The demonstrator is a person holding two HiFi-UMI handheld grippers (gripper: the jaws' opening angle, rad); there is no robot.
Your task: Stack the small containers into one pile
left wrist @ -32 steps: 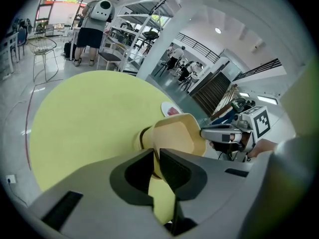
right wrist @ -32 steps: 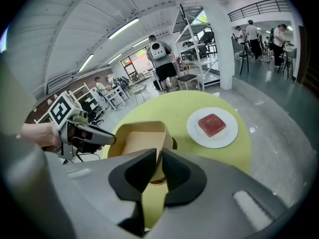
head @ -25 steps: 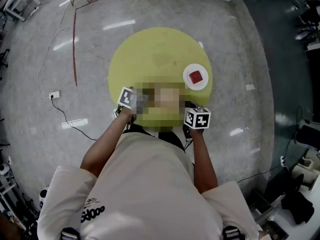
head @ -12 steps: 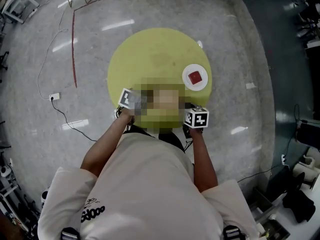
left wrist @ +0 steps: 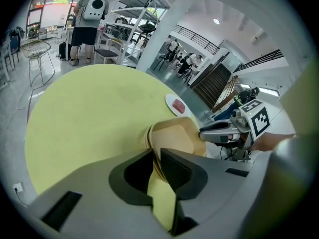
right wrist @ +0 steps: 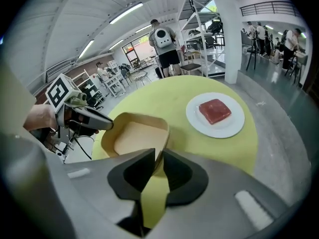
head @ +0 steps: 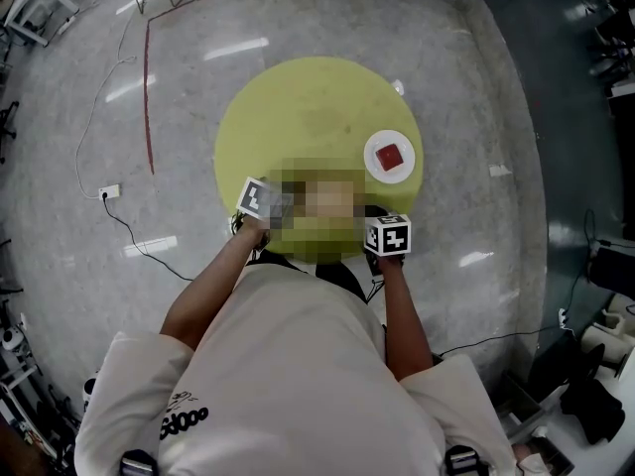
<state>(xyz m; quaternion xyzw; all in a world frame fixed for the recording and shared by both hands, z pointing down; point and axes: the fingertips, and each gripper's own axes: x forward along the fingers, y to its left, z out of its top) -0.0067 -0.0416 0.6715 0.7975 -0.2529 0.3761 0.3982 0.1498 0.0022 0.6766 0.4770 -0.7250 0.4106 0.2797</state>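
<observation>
A tan cardboard container (left wrist: 174, 136) (right wrist: 137, 138), with nested rims showing in the left gripper view, sits at the near edge of the round yellow-green table (head: 298, 107). My left gripper (left wrist: 154, 151) straddles its left rim and my right gripper (right wrist: 158, 156) its right rim. Both pairs of jaws have just been opening; the rim stands between them in a narrow gap, and the pads look eased off it. In the head view a mosaic patch hides the container, and only the marker cubes (head: 260, 196) (head: 388, 236) show.
A white plate (head: 389, 155) (right wrist: 215, 114) with a red block (right wrist: 215, 110) lies on the table's right side, beyond the right gripper. A cable and socket (head: 107, 188) lie on the floor at left. People, chairs and shelving stand far behind the table.
The right gripper's marker cube has shifted slightly to the left in the head view. The left cube, the plate and the table look the same.
</observation>
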